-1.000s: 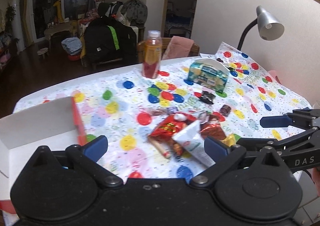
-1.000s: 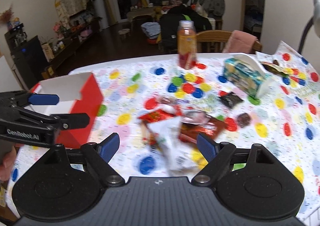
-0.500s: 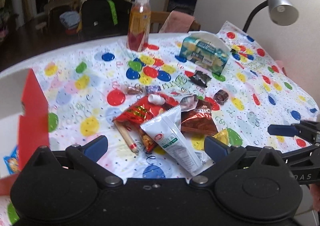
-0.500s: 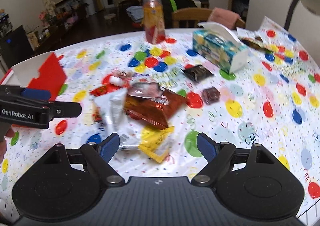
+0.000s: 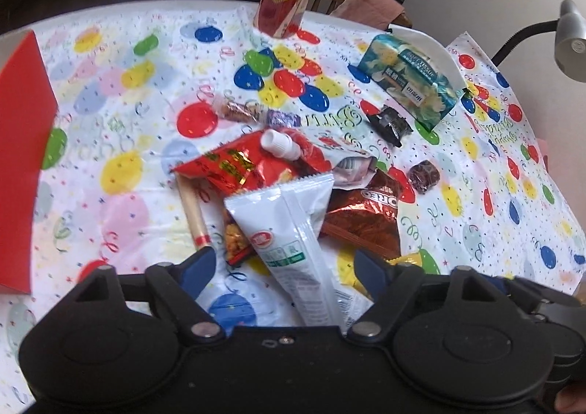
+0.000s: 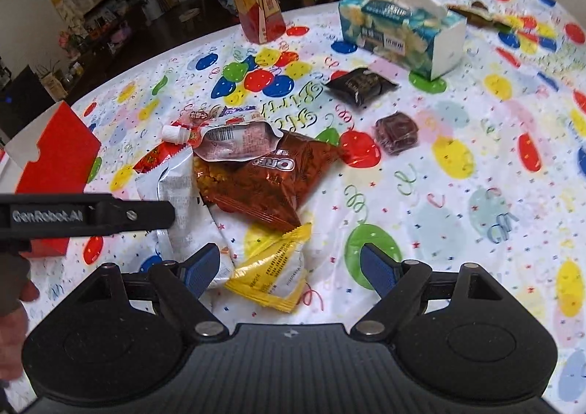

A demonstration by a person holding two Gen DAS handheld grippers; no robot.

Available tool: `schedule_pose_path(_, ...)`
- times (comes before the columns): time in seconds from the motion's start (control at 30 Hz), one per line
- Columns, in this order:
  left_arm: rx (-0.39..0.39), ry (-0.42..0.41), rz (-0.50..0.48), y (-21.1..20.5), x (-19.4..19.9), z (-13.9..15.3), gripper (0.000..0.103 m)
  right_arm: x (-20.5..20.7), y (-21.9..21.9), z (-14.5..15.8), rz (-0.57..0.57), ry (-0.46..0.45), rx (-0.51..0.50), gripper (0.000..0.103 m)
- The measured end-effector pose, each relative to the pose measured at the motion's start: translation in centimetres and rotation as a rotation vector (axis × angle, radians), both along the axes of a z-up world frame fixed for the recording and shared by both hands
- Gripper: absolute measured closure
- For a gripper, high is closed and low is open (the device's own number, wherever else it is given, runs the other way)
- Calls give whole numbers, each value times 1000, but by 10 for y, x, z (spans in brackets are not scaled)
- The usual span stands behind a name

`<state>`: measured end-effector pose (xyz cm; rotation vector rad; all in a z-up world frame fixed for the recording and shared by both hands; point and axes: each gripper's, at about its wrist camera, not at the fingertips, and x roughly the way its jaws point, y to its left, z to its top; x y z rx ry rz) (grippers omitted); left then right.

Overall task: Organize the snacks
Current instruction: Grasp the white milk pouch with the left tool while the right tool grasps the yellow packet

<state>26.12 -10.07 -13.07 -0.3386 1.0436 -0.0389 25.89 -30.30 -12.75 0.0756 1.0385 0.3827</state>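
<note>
Our left tongs (image 5: 280, 262) are wide open and hold nothing. The long white pouch (image 5: 289, 227) lies right between the two blue tips, pointing away from us. Our right tongs (image 6: 291, 265) are wide open too and empty, and the yellow packet (image 6: 274, 274) sits between their tips.

Both packs are at the near edge of the snack pile on the bench (image 6: 457, 201). Just past them is the brown Oreo bag (image 6: 263, 179). Its edge rests on the white pouch, and a floppy pink spout pouch (image 6: 230, 137) lies on top of the bag. A red snack bag (image 5: 249, 165) and a long stick snack (image 5: 194, 212) sit to the left. Farther out are a small black packet (image 6: 360, 86) and a dark wrapped sweet (image 6: 397, 132), each alone. At the back stand a juice bottle (image 6: 256, 7) and a tissue box (image 6: 399, 25). The red box (image 5: 22, 157) waits open at the left, well apart from the pile.

We think the snacks go in that box. To do it well, we should pick one pack at a time. We lower the tips until they touch the cloth, then squeeze the middle of the pack. The white pouch is slippery and partly under the bag, so we lift slowly and try not to drag the others along.
</note>
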Motion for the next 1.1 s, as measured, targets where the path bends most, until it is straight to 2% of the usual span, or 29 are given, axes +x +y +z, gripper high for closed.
schedule_pose_path(0.2, -38, 52, 25, -8, 7, -11, 38, 12, 0, -13, -15, 64, 38, 40)
schedule_pose_path(0.5, -54, 84, 22, -19, 11, -21, 58, 15, 0, -22, -6, 130, 95, 58)
schedule_pose_path(0.57, -55, 83, 28, -19, 10, -21, 61, 15, 0, -23, -4, 127, 95, 59)
schedule_pose_path(0.63, -49, 84, 33, -18, 10, -21, 73, 15, -1, -23, 2, 130, 105, 62)
schedule_pose_path(0.77, -33, 83, 32, -17, 7, -21, 82, 11, 2, -20, 15, 116, 80, 64)
schedule_pose_path(1.1, -14, 67, -14, -13, -6, -8, 85, -2, 4, -3, 38, 103, 49, 65)
